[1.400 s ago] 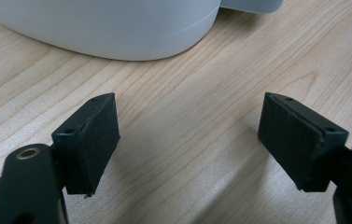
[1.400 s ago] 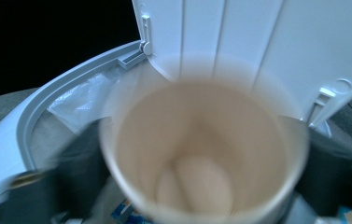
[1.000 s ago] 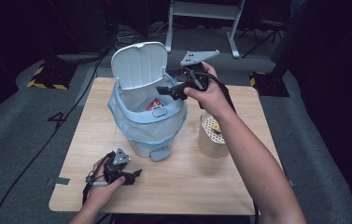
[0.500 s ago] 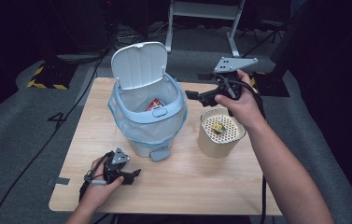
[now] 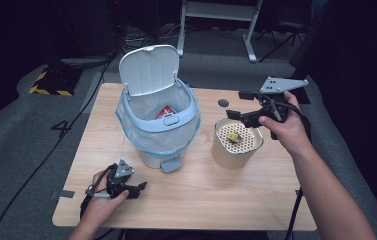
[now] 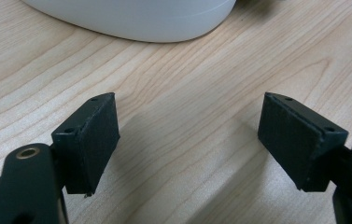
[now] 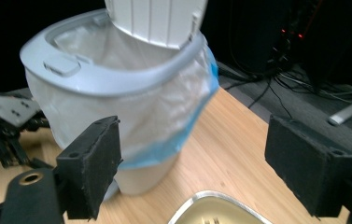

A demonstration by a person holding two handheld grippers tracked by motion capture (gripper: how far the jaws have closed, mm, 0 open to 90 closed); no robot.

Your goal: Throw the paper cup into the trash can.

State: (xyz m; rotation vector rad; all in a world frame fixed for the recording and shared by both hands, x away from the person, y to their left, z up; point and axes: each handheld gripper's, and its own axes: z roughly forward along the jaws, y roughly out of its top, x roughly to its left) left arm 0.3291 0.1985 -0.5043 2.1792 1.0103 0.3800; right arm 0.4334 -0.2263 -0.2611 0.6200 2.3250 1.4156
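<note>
At the centre of the pale wooden worktop (image 5: 256,200) stands a small pale-blue pedal bin with a clear plastic liner (image 5: 158,132), its white flip lid (image 5: 148,69) raised at twelve o'clock. A red item (image 5: 166,111) lies inside the liner; what it is cannot be told. At three o'clock from the bin, just beside it, sits a cream cylindrical container with a perforated top (image 5: 236,145), on which a small yellowish scrap (image 5: 233,137) rests.

The right tongs (image 5: 232,114) hover over the far rim of that container, jaws wide apart and empty, as confirmed in the right gripper view (image 7: 190,158), which looks across at the bin (image 7: 122,102). The left tongs (image 5: 138,187) lie low on the worktop at seven o'clock from the bin, also spread wide and holding nothing; the left gripper view (image 6: 187,135) shows bare wood between them.

Assessment: the work appears to be clearing waste into the bin. One item seems deposited. The yellowish scrap is not yet gripped, so its pick-up and transfer remain outstanding, and the lid is not yet closed.
</note>
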